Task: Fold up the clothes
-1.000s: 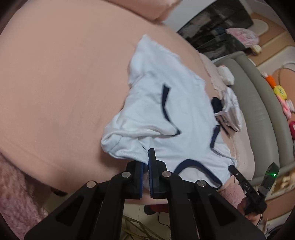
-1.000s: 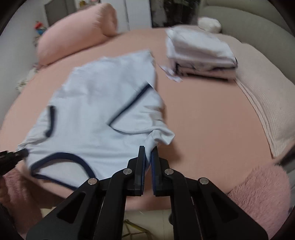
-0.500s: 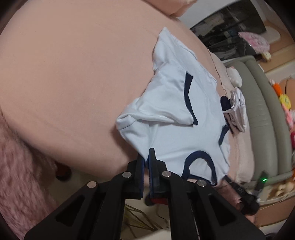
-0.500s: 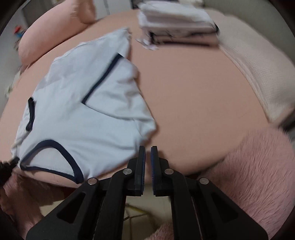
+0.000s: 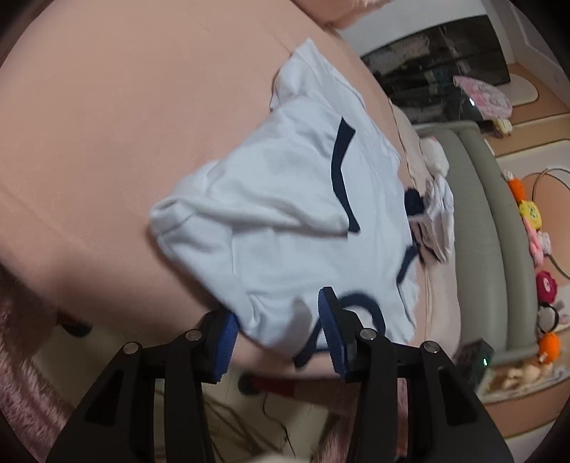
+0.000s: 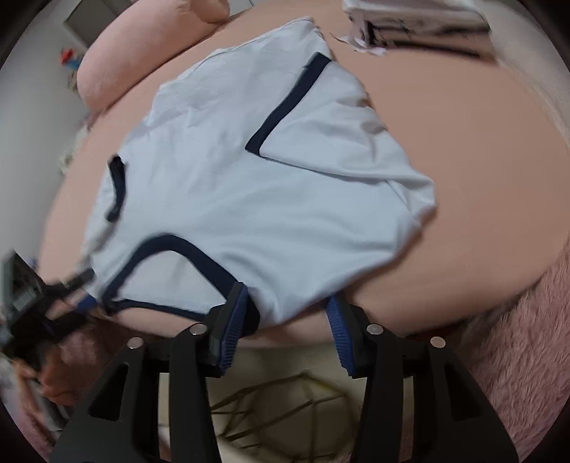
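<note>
Pale blue T-shirt point(image 6: 249, 185) with navy trim lies on the pink bed point(image 6: 463, 160), sleeves folded inward, collar end at the near edge, long axis running away from both grippers. Left gripper point(image 5: 278, 338) and right gripper point(image 6: 285, 320) both gape wide, holding nothing, each straddling a shoulder either side of the collar.

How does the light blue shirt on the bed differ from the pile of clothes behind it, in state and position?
The light blue shirt lies spread out as one piece, only its sleeves folded in; the pile of clothes is already folded and stacked in layers. The shirt sits at the near edge of the bed, between the open fingers of both grippers; the pile rests farther back, untouched. Both rest on the pink sheet.
</note>
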